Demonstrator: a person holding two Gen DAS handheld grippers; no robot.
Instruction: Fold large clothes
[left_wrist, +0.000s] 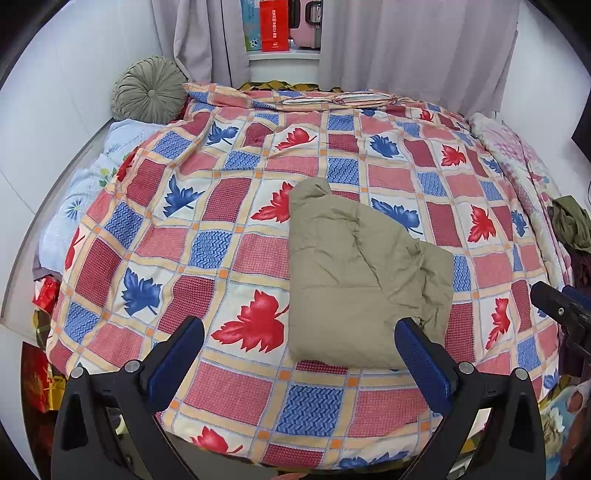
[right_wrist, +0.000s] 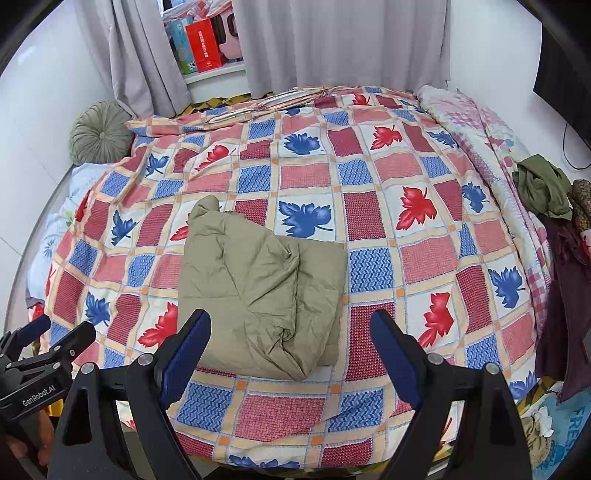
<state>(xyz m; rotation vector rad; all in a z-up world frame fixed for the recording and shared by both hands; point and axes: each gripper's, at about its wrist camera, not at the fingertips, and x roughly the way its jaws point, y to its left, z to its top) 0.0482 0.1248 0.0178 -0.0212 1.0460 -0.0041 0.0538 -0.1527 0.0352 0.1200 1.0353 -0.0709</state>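
Blue pads: both grippers have blue textured pads on black fingers; the left gripper (left_wrist: 299, 354) and the right gripper (right_wrist: 291, 347) stand with jaws wide apart and nothing is held in them.
Garment: the khaki padded garment (right_wrist: 258, 288) lies on the bed as a thick bundle, just ahead of both jaws. In the left view it sits toward the right finger; in the right view it sits between the fingers, a little to the left.
State of fold: it looks already folded to a compact block, but the near right corner is rolled and creased, and a narrow end sticks out at the far side.
Doing the step well: I judge the next move is to tuck the far end and press the bundle flat. Take the fabric at the edge, not the puffy middle, because the filling will likely spring back.
Bed cover: the leaf-pattern quilt (left_wrist: 236, 236) is wrinkled and soft, so it may drag with the garment.
Open room: much free quilt is left of and beyond the jaws.
Edges: the near bed edge is directly under the jaws; the dark clothes pile (right_wrist: 546, 188) is far right, the round green cushion (left_wrist: 149, 90) far left.
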